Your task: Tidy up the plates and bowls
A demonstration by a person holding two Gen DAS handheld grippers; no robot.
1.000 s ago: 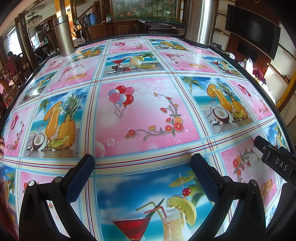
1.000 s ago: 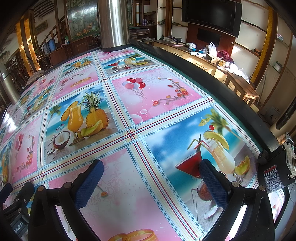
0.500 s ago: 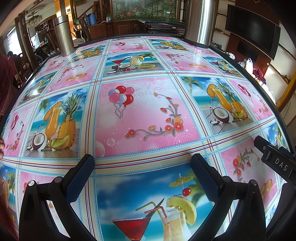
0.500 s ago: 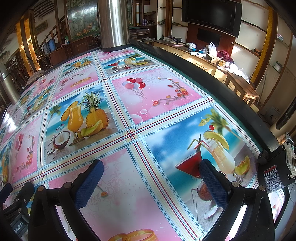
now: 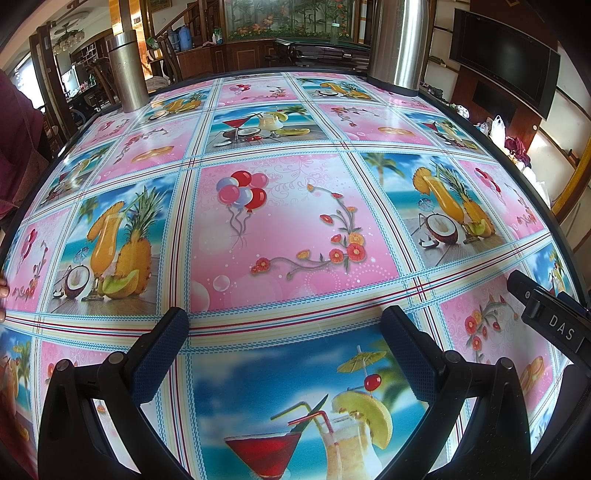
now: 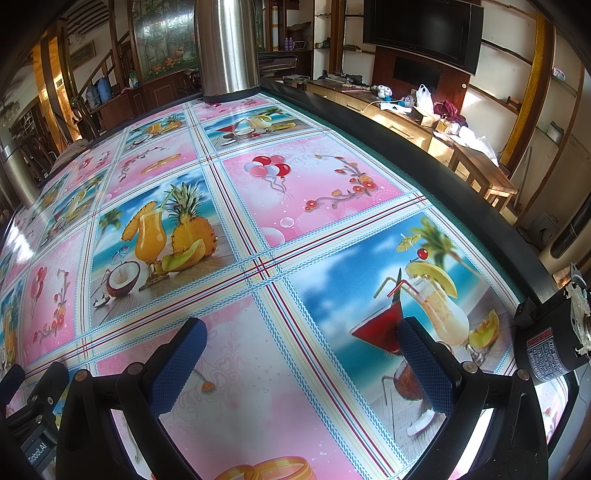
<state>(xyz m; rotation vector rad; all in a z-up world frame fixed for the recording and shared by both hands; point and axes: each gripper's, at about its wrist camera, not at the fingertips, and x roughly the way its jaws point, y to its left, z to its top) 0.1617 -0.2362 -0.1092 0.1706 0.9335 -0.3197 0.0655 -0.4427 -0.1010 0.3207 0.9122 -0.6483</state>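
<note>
No plates or bowls show in either view. My left gripper point(image 5: 284, 332) hovers open over the table point(image 5: 295, 236), which is covered in a glossy cloth printed with pink flower squares and fruit-drink pictures; nothing lies between its blue-padded fingers point(image 5: 159, 354). My right gripper point(image 6: 301, 345) is also open and empty, low over the same cloth near the table's right edge point(image 6: 424, 155). The black body of the right gripper point(image 5: 550, 321) pokes into the left wrist view at the right. Part of the left gripper's body point(image 6: 29, 417) shows at the bottom left of the right wrist view.
Two steel columns point(image 5: 127, 70) point(image 6: 227, 44) stand at the far end of the table. A person in a dark red top point(image 5: 18, 144) stands at the table's left edge. A wooden side bench point(image 6: 443, 136) with bags runs along the right wall under a television point(image 6: 421, 29).
Both grippers stay still. The person in the dark red top has come further into view at the left edge of the left wrist view.
</note>
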